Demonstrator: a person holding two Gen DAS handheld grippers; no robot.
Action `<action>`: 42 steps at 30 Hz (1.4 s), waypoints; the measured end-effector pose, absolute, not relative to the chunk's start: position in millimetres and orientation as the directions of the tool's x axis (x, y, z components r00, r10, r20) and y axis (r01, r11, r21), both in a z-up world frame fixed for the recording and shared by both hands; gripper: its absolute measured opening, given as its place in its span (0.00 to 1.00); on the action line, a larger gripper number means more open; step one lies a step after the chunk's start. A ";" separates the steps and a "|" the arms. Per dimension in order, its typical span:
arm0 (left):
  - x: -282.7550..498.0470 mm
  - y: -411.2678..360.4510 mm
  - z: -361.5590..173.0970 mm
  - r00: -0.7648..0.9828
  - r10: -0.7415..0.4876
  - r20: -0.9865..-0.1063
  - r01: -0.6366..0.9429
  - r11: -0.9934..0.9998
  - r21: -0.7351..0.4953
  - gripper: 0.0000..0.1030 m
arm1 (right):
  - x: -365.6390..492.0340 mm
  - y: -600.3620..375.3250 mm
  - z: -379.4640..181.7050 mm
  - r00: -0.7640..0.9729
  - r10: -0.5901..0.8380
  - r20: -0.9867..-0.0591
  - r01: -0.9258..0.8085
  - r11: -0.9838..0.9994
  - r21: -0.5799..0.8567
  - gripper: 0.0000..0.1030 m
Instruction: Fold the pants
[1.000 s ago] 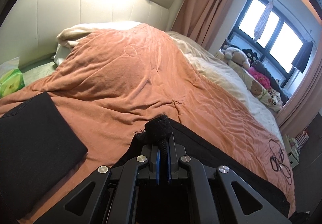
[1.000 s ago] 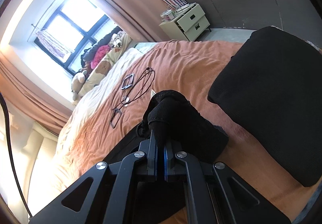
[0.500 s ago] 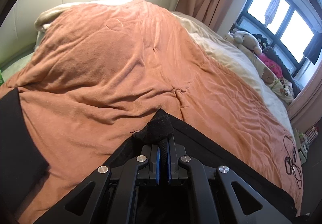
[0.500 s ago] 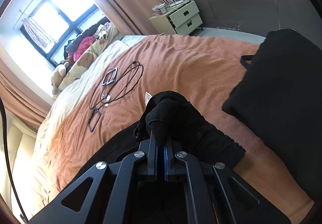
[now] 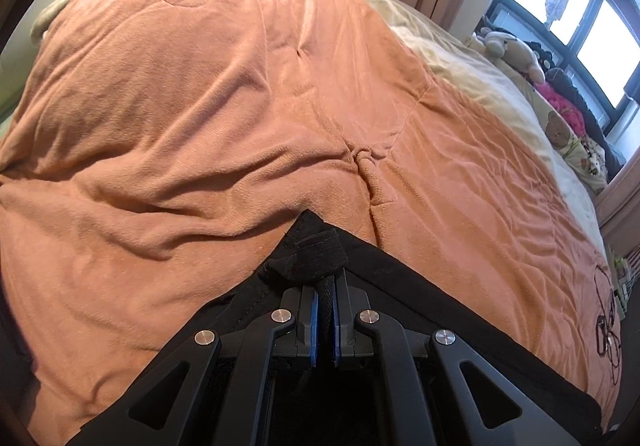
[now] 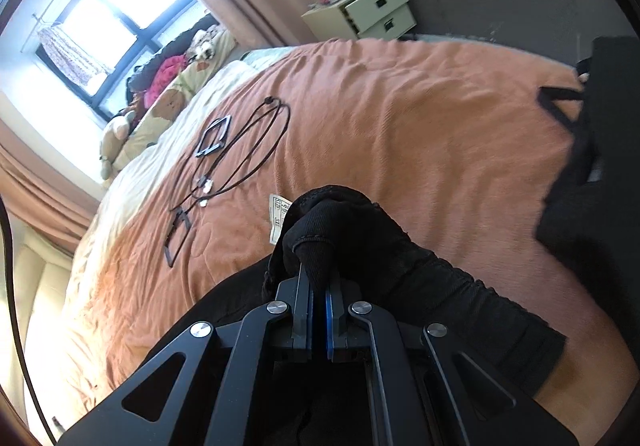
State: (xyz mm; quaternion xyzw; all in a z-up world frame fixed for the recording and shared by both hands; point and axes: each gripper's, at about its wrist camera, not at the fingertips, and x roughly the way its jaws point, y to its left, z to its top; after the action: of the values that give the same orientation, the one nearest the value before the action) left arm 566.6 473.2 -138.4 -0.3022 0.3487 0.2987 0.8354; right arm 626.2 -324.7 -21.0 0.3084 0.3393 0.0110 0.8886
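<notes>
The black pants [image 5: 420,310] lie across the orange blanket [image 5: 240,105] on the bed. My left gripper [image 5: 325,286] is shut on a bunched corner of the pants, low over the blanket. My right gripper [image 6: 317,278] is shut on another bunched end of the pants [image 6: 360,234], beside a white label [image 6: 278,217]. The pants fabric runs under both grippers and out of view below.
Other black clothing [image 6: 600,165] lies at the right edge of the bed. Black cords and frames [image 6: 224,161] lie on the blanket. Stuffed toys [image 5: 516,49] sit along the window side. A white drawer unit [image 6: 372,9] stands past the bed.
Both grippers have moved forward over the bed with the pants in them. The folded black garment has slid out of the left view and toward the right edge of the right view.
</notes>
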 end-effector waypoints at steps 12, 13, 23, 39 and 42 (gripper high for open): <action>575.6 475.5 -152.7 0.570 0.228 -0.789 -0.697 0.643 -0.317 0.27 | 615.0 -362.2 -31.6 0.776 0.508 -0.375 -0.047 0.638 0.768 0.61; 571.4 472.1 -149.3 0.564 0.234 -0.792 -0.696 0.651 -0.303 0.40 | 605.6 -364.6 -26.8 0.797 0.503 -0.336 -0.070 0.628 0.775 0.80; 524.8 445.5 -129.0 0.546 0.241 -0.802 -0.640 0.739 -0.213 0.60 | 575.8 -341.4 10.7 0.743 0.509 -0.435 -0.184 0.780 0.598 0.84; 526.5 440.6 -114.4 0.533 0.274 -0.801 -0.628 0.762 -0.158 0.60 | 587.0 -217.4 58.0 0.659 0.374 -0.653 -0.372 0.916 0.149 0.84; 537.3 437.1 -115.9 0.537 0.263 -0.801 -0.624 0.763 -0.168 0.60 | 591.3 -192.1 57.8 0.637 0.360 -0.682 -0.426 0.901 0.078 0.84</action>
State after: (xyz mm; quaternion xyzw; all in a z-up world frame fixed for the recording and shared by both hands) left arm 537.3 437.1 -115.9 -0.2238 0.4035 0.2617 0.8477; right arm 591.3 -192.1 57.8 -0.0453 0.3664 0.2177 0.9035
